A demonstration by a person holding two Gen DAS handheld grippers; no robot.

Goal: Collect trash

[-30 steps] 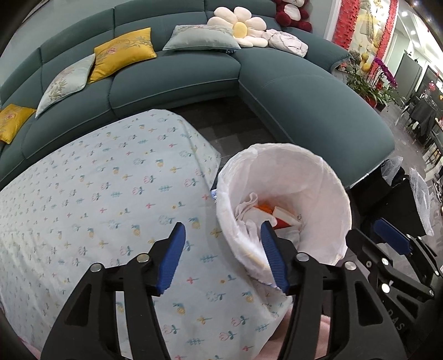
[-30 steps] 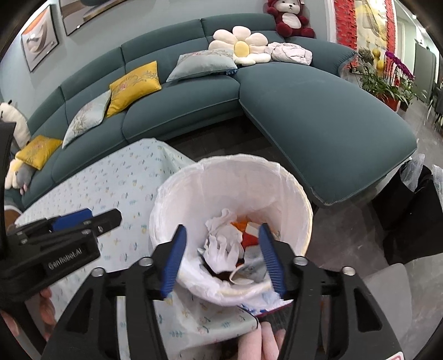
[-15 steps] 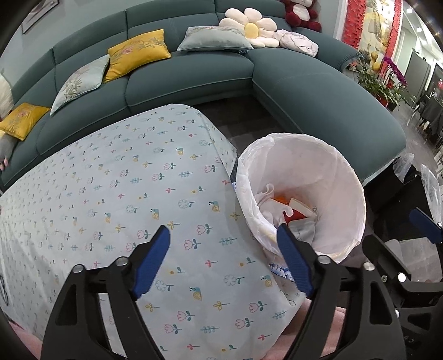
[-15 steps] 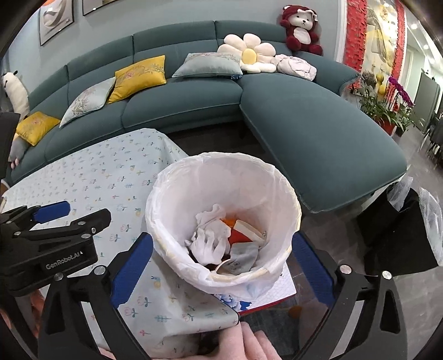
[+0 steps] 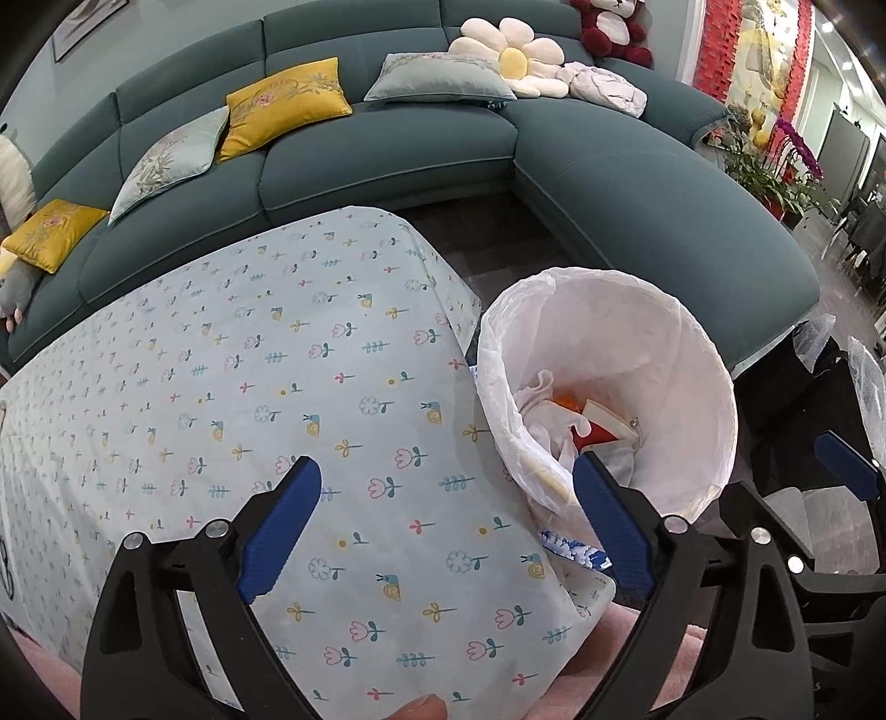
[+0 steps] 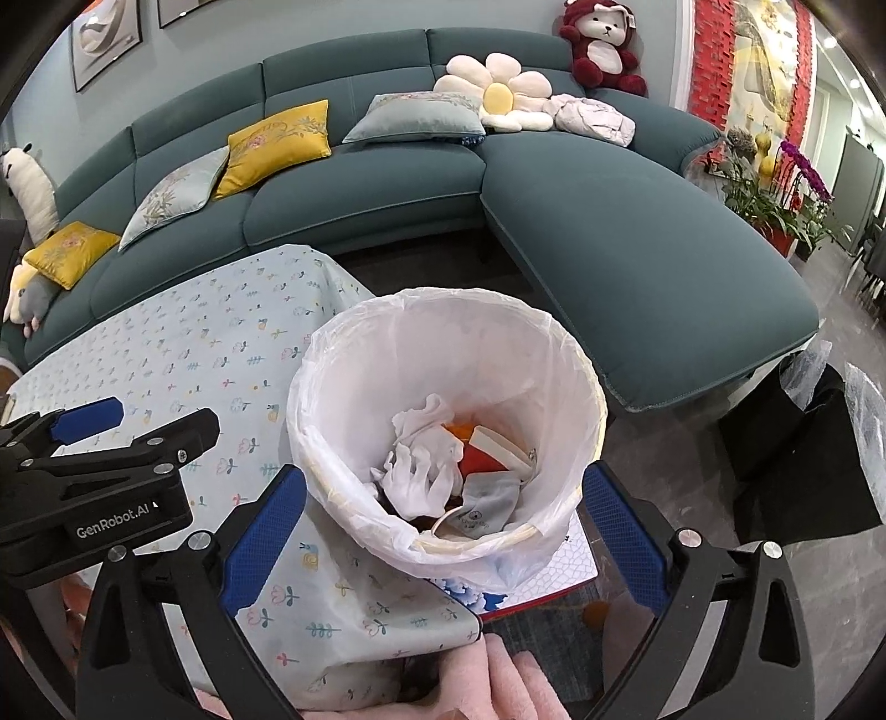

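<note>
1. In the right wrist view the right gripper (image 6: 440, 531) is released, its blue pads spread wide and holding nothing; one pad (image 6: 263, 540) sits at 8 o'clock and the other at 4 o'clock, either side of the near rim of the trash bin (image 6: 559, 354).
2. The left gripper (image 5: 443, 526) is likewise released and empty, its pads (image 5: 279, 526) wide apart over the flowered tablecloth (image 5: 277, 360). Its right pad overlaps the near rim of the bin in that view; whether they touch cannot be told.
3. From the right wrist view, the left gripper's black body shows at 9 o'clock, printed "GenRobot.AI", above the cloth.
4. The bin stands just beside the table's corner, lined with a white plastic bag (image 6: 343, 515) folded over its rim. It appears at centre in the right view and at 3 o'clock in the left view.
5. Inside the bin lies the trash: crumpled white tissue (image 6: 426, 471), an orange-red box (image 6: 487, 448) with a white edge, and a small grey pouch (image 6: 487, 498).
6. Under the bin, at 5 o'clock, a blue-and-white patterned board (image 6: 559, 570) pokes out.
7. Past the table, from 10 to 2 o'clock, curves a teal sofa (image 6: 609, 232) carrying yellow cushions (image 6: 277, 144), a daisy-shaped pillow (image 6: 498, 99) and a red teddy bear (image 6: 601, 47).
8. At 3 o'clock in the distance stand potted orchids (image 6: 797, 183).
</note>
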